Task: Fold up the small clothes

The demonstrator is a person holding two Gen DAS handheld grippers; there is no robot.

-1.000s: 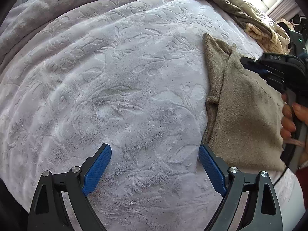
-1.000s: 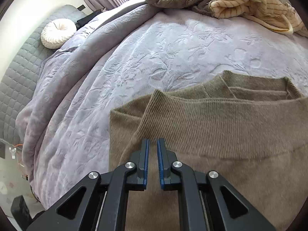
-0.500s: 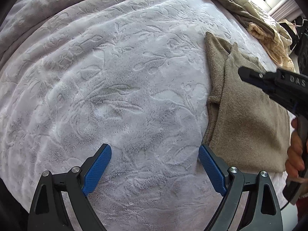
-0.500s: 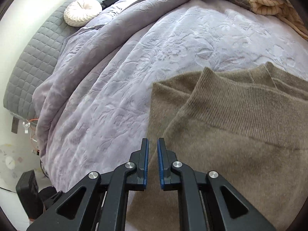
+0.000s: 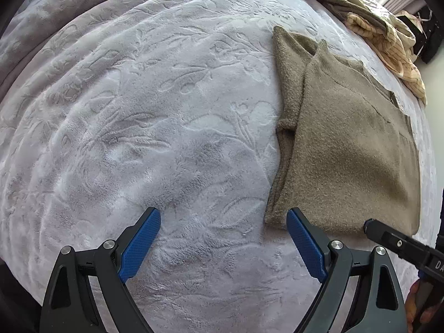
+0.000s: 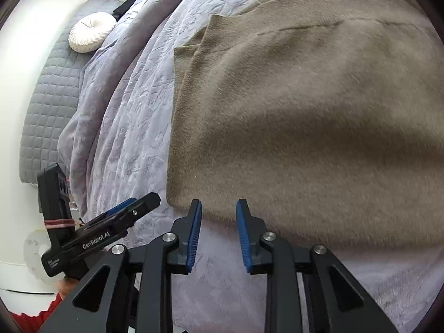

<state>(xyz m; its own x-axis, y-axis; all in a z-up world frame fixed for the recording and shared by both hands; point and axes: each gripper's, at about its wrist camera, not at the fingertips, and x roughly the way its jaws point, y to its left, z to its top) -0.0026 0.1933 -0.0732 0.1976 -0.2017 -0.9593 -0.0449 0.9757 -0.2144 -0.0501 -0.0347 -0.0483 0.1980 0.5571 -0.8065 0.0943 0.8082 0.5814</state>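
Hovering over folded sweater [image 6: 305,111] – right gripper [image 6: 219,213] just opening, empty

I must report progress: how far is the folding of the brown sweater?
Done: the brown sweater lies partly folded on the lilac blanket. In hand: nothing; the right gripper, jaws just opening, and the open left gripper hover at its near edge. Left: probably another fold.
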